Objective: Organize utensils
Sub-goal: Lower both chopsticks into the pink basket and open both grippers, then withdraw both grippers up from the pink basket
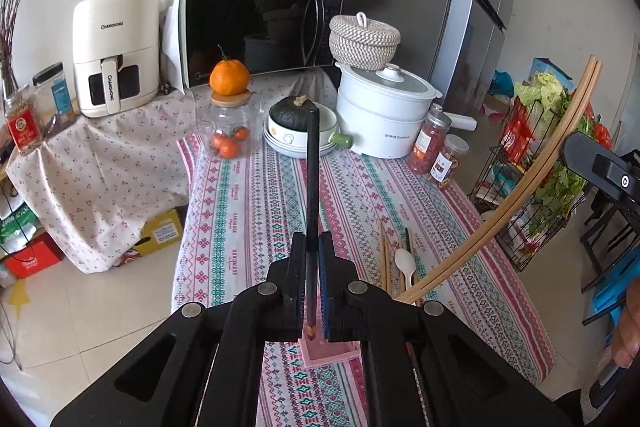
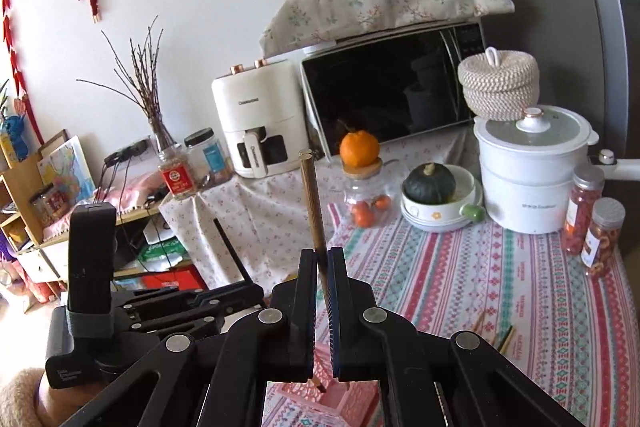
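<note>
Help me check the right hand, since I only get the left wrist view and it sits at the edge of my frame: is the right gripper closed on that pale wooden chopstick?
Observer: Yes. In the right wrist view the right gripper is shut on the chopstick, which stands nearly upright between the pads.
Operator: Where is its lower tip?
Observer: Just at the pink holder below the jaws. I cannot tell whether it is inside.
Operator: And the upper end?
Observer: It carries a pale, metal-looking cap.
</note>
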Available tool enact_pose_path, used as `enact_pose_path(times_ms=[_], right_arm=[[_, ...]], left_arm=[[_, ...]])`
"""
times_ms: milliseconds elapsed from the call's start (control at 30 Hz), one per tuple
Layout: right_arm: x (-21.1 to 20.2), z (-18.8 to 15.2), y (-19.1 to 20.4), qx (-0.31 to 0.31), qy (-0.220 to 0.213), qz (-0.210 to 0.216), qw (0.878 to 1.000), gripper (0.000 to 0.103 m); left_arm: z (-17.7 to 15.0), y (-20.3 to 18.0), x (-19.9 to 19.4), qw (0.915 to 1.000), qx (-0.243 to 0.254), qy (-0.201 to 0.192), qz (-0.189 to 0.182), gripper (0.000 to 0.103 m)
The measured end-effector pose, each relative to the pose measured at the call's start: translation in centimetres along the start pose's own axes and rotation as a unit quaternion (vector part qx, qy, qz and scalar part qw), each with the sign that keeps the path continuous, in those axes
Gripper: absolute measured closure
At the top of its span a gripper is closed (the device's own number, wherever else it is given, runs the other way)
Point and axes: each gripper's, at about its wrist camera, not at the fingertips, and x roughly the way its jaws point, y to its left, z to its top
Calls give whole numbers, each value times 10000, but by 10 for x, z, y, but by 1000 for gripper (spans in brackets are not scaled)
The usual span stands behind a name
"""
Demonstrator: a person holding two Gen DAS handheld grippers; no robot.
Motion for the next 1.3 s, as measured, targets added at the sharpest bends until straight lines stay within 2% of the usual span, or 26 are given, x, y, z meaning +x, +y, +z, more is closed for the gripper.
enact_pose_path(times_ms=[300, 500, 567, 600, 633, 700, 767, 833, 933, 1067, 1167, 1300], right_arm=[[39, -8, 0, 106, 230, 87, 9996, 99], [62, -20, -13, 257, 562, 17, 9981, 98], [64, -22, -16, 276, 590, 0, 9979, 95], [64, -22, -18, 281, 595, -11, 9978, 94], [63, -23, -19, 292, 592, -10, 9978, 94], [61, -24, -21, 305, 609, -38, 9977, 94], [58, -25, -24, 302, 625, -117, 9975, 84], [55, -27, -30, 346, 640, -247, 9970, 49], [45, -30, -42, 503, 616, -411, 9960, 20], [31, -33, -57, 568, 599, -860, 9929, 1], [18, -36, -71, 618, 507, -1207, 9895, 0], [5, -41, -89, 743, 570, -1561, 9833, 0]], left_arm=[[1, 9, 28, 9994, -92, 339, -60, 97], [1, 11, 31, 9991, -210, 336, -151, 96], [2, 9, 30, 9992, -168, 318, -153, 90], [2, 8, 30, 9993, -143, 317, -144, 80], [1, 6, 29, 9994, -127, 307, -121, 64], [0, 7, 25, 9996, -152, 225, -43, 44], [1, 8, 19, 9997, -228, 124, -22, 39], [0, 12, 13, 9994, -335, 79, -23, 31], [-2, 15, 3, 9987, -508, -18, 75, 20], [-6, 20, -9, 9960, -814, -115, 360, 7], [-11, 22, -16, 9922, -1091, -114, 590, 3], [-16, 16, -25, 9925, -1119, -213, 440, 0]])
